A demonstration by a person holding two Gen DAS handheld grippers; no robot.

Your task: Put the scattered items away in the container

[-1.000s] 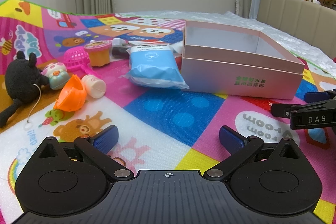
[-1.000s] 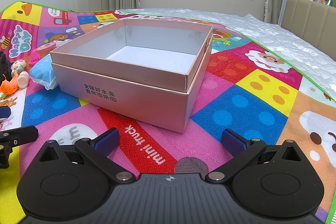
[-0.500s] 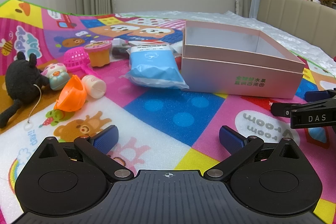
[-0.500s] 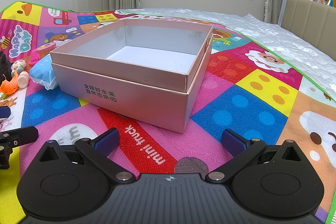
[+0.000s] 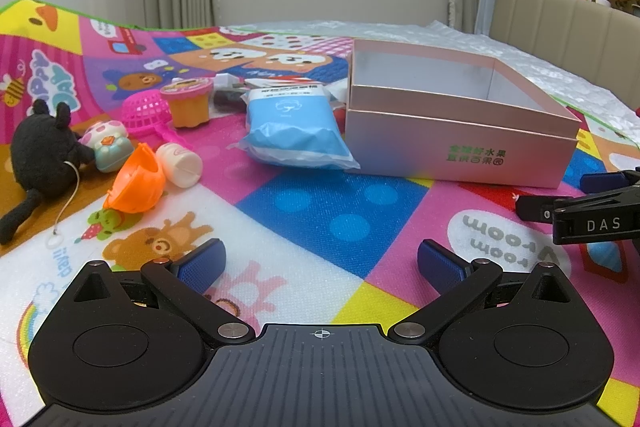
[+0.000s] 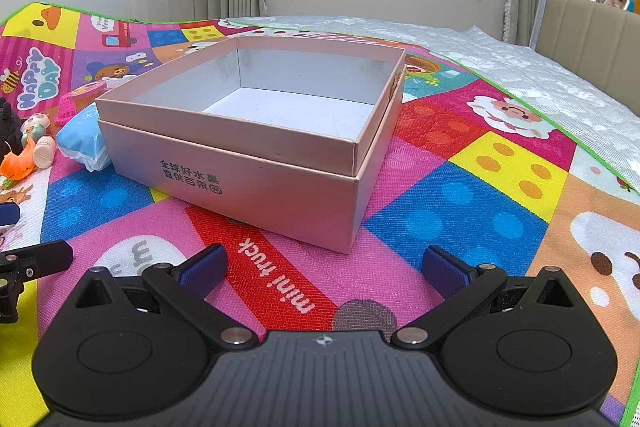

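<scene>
An empty pink box (image 5: 460, 151) (image 6: 256, 183) stands on the play mat. Left of it lie a blue tissue pack (image 5: 290, 127) (image 6: 82, 141), an orange cup (image 5: 188, 103), a pink net scoop (image 5: 146, 113), a white bottle (image 5: 180, 165), an orange shell (image 5: 136, 183), a mushroom toy (image 5: 106, 147) and a black plush (image 5: 40, 155). My left gripper (image 5: 320, 263) is open and empty, low over the mat in front of them. My right gripper (image 6: 324, 267) is open and empty before the box's near corner; it also shows in the left wrist view (image 5: 580, 203).
The colourful play mat (image 6: 460, 219) lies on a quilted white bed (image 6: 520, 67). A beige headboard (image 5: 568, 31) with plush toys stands at the right. A wall with curtains and a window is behind.
</scene>
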